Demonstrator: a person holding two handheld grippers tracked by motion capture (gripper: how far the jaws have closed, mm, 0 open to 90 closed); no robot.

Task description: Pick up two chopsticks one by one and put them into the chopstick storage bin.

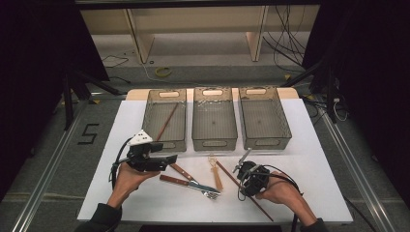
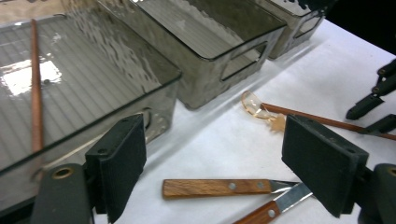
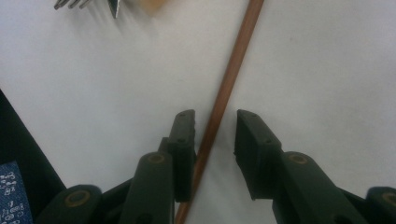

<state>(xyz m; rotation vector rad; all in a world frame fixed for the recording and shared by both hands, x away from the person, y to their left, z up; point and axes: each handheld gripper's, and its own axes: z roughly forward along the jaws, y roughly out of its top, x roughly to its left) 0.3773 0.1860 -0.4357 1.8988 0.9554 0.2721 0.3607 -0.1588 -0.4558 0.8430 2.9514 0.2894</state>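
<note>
A brown chopstick [image 1: 263, 210] lies slantwise on the white table [image 1: 314, 159]. My right gripper [image 1: 243, 184] points down over it. In the right gripper view its jaws [image 3: 215, 116] straddle the chopstick [image 3: 238, 56]: the left pad is close against it and a gap shows at the right pad, so it is open. My left gripper [image 1: 167, 159] is held level in front of the left bin [image 1: 166, 92], wide open [image 2: 215, 135] with nothing between its pads. A second chopstick [image 1: 167, 121] lies inside that bin [image 2: 35, 84].
Three clear grey bins stand in a row at the back; the middle bin [image 1: 213, 90] and right bin [image 1: 256, 90] hold nothing. Two wooden-handled utensils [image 2: 215, 187] [image 2: 271, 210] and a small amber spoon [image 2: 254, 105] lie between the hands. Fork tines [image 3: 70, 3] lie near the chopstick.
</note>
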